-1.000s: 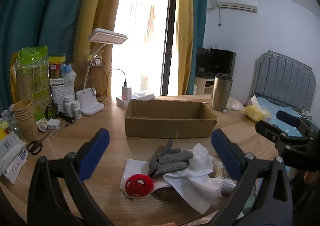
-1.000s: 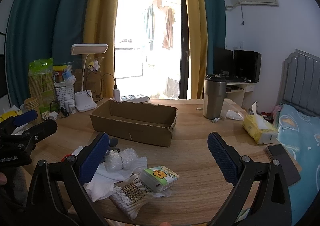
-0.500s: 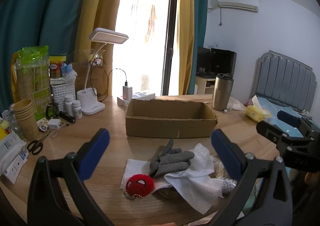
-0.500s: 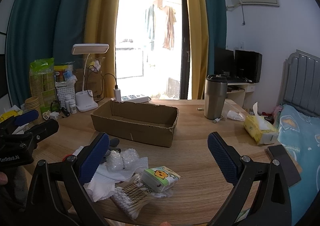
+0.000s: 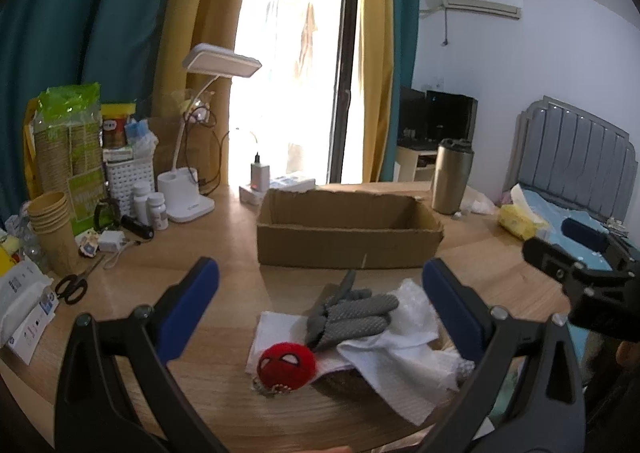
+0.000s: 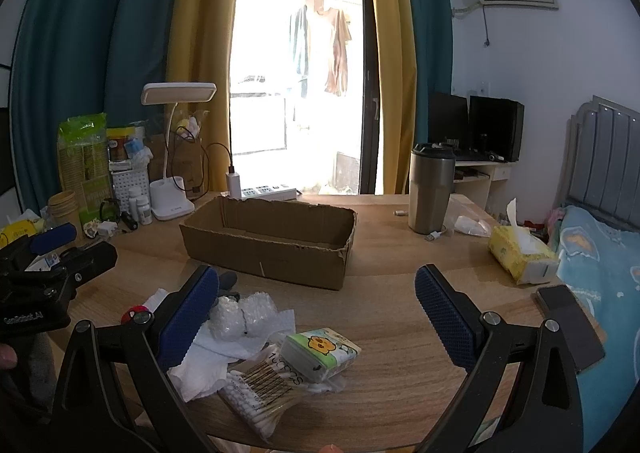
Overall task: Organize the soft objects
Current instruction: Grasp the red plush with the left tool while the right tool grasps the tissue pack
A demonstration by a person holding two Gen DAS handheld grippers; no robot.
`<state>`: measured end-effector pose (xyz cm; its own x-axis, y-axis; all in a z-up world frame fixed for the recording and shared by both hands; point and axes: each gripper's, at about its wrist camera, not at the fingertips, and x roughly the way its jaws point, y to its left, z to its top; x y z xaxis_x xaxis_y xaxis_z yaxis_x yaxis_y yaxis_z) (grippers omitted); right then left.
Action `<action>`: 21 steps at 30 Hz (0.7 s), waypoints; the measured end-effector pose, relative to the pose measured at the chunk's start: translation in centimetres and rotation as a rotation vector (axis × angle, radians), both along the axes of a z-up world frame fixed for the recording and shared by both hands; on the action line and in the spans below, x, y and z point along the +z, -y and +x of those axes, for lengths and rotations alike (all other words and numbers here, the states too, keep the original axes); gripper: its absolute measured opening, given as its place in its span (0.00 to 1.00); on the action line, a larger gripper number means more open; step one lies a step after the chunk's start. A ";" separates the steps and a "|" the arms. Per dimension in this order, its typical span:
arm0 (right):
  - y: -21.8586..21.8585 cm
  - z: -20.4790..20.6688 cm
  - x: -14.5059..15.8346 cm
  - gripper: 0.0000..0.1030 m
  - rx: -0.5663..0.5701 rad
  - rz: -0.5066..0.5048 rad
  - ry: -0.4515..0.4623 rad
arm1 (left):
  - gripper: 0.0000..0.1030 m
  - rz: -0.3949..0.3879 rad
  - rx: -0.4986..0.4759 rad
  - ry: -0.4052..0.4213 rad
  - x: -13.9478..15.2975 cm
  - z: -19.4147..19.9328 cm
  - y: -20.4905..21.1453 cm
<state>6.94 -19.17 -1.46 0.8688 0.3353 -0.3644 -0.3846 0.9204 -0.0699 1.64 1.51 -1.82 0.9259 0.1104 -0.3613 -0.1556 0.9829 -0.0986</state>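
**Two grippers poised over a heap of soft things**

Both tools hover level above the table's (image 6: 400, 317) near edge, hardly moved from a second ago. The cardboard box (image 5: 348, 229) sits mid-table, nothing visible inside. The left gripper (image 5: 320, 309), fingers spread apart, frames the grey glove (image 5: 352, 317) lying on white tissue (image 5: 400, 369), the red plush ball (image 5: 286, 365) just beside it. The right gripper (image 6: 316, 317), likewise wide apart, overlooks the bubble wrap (image 6: 244, 317), cotton swabs (image 6: 256, 389) and tissue pack (image 6: 320, 353).

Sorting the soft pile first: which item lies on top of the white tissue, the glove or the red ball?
The grey glove: it lies on the white tissue. The red ball sits at the tissue's front edge.
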 end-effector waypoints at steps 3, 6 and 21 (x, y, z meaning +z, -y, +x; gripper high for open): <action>0.0 0.5 -0.6 0.97 -0.006 -0.002 -0.017 | 1.00 -0.002 0.013 -0.035 -1.0 0.3 -0.6; 0.1 1.1 -1.5 0.97 -0.011 -0.002 -0.042 | 1.00 0.003 0.022 -0.070 -2.2 0.6 -1.0; 0.7 5.1 -6.3 0.97 -0.036 0.027 -0.219 | 0.86 -0.039 0.010 -0.259 -7.7 3.0 -2.5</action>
<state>12.01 -19.87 -7.76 0.7813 0.3181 -0.5371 -0.3550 0.9341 0.0367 4.66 4.05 -9.56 0.8010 0.1004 -0.5901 -0.1906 0.9773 -0.0924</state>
